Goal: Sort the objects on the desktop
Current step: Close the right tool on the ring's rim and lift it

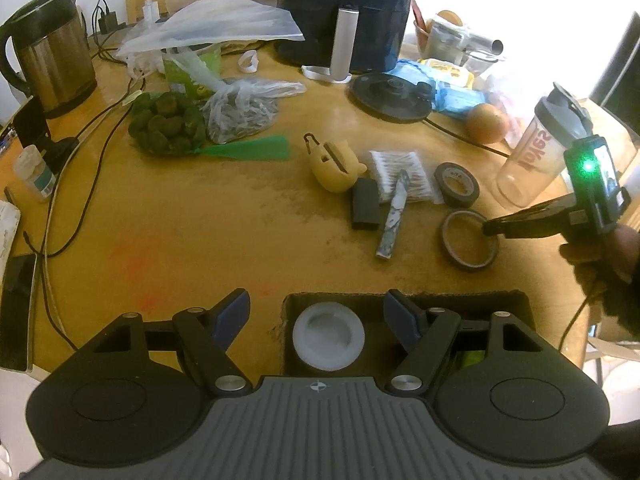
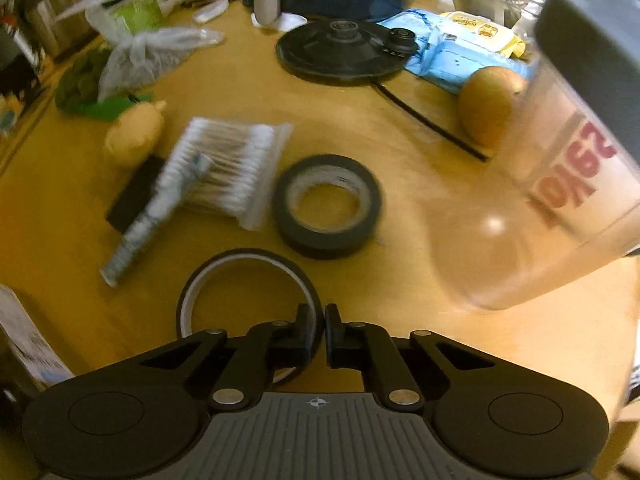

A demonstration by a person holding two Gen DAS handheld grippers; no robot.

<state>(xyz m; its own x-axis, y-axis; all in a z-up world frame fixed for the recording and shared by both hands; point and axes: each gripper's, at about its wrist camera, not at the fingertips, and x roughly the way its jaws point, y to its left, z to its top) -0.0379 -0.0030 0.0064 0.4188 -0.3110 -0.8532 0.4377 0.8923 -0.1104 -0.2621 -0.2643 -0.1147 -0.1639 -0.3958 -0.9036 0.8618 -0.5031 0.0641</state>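
A thin brown tape ring (image 1: 471, 268) (image 2: 240, 254) lies flat on the wooden table, and my right gripper (image 1: 486, 227) (image 2: 320, 314) is shut on its rim at the right side. Just beyond it are a black tape roll (image 1: 474, 194) (image 2: 320, 240), a bag of cotton swabs (image 1: 400, 172) (image 2: 232, 160), a marbled stick (image 1: 394, 220), a black block (image 1: 365, 208) and a yellow case (image 1: 332, 168). My left gripper (image 1: 316, 300) hangs open with nothing in it over a cardboard box (image 1: 460, 295) that holds a white round lid (image 1: 328, 336).
A clear shaker bottle (image 1: 532, 152) (image 2: 560, 200) stands close on the right of the right gripper. An orange (image 1: 486, 122), a kettle base (image 1: 390, 94) with its cable, and an air fryer (image 1: 348, 8) are behind. A kettle (image 1: 52, 52), green bags (image 1: 168, 124) and cables fill the left.
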